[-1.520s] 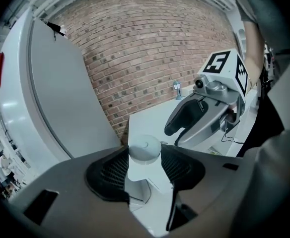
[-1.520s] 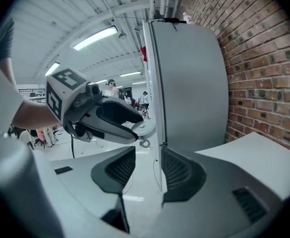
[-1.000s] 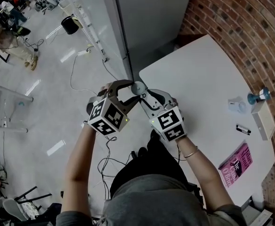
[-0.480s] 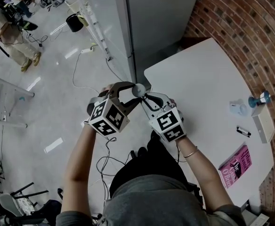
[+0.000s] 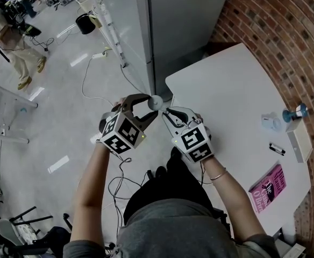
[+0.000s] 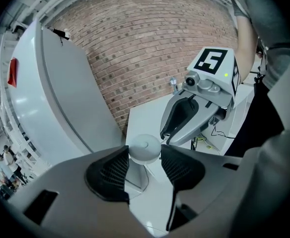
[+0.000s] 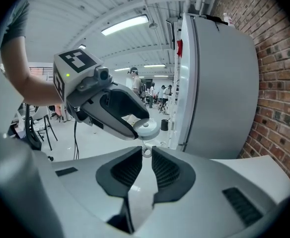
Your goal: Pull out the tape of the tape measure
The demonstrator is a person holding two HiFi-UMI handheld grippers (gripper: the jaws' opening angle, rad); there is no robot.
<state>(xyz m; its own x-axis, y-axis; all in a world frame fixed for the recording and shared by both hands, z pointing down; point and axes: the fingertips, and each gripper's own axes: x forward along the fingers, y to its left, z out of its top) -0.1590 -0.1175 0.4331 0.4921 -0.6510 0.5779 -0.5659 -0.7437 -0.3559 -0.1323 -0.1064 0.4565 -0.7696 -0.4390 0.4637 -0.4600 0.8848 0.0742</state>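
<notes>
— Which step?
— Grasping. The left tool (image 6: 144, 152) clamps the round tape measure (image 6: 144, 144) in mid-air. The right tool (image 7: 146, 155) has just been closing and pinches the pull ring (image 7: 147, 151).
— Next?
— Probably draw the two tools steadily apart.

Pretty clearly a lab or workshop in an old industrial building: a bare brick wall (image 5: 275, 31) is seen right beside a white table (image 5: 237, 85), and cables (image 5: 115, 187) are trailed over a polished grey floor (image 5: 55, 117). Strip lights (image 7: 125, 25) are hung under an open ceiling, and people (image 7: 157, 94) can be spotted standing among cluttered gear farther back.

white table (image 5: 227, 85) with pink book (image 5: 268, 188)
</notes>
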